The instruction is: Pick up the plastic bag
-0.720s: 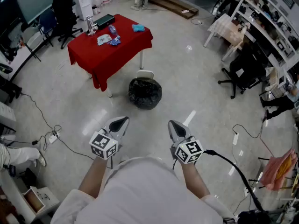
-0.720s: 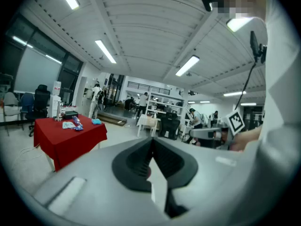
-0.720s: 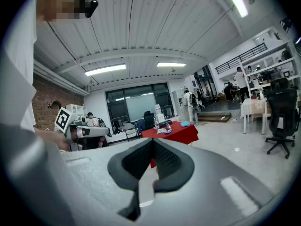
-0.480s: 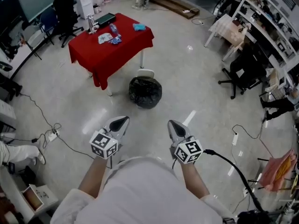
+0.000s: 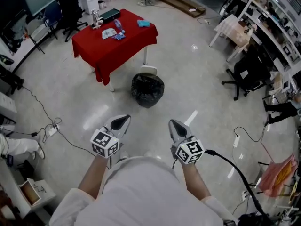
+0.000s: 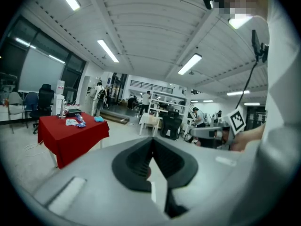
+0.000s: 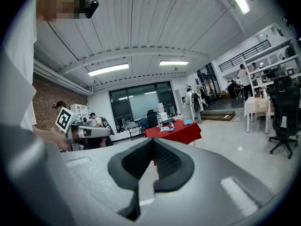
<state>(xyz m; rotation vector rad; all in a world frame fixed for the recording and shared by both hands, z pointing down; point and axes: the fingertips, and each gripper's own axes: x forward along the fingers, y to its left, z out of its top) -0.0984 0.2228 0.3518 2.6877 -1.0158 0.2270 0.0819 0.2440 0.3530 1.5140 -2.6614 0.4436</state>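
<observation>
While shut, left tool [image 5: 123,122], right tool [image 5: 174,125], plastic bag [image 5: 147,90] seemingly well ahead.

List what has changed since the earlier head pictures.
Only the view shifted a little: the black plastic bag and red table sit slightly higher in frame. Nothing was taken or released. Both the left claw and right claw stay shut, empty, held before the person.

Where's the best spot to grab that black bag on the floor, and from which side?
Probably its wrinkled top folds, coming from above on the near side: the black plastic bag sits as a rounded heap on the floor, and the red table and a white object crowd its far side. No knot or handle shows.
</observation>
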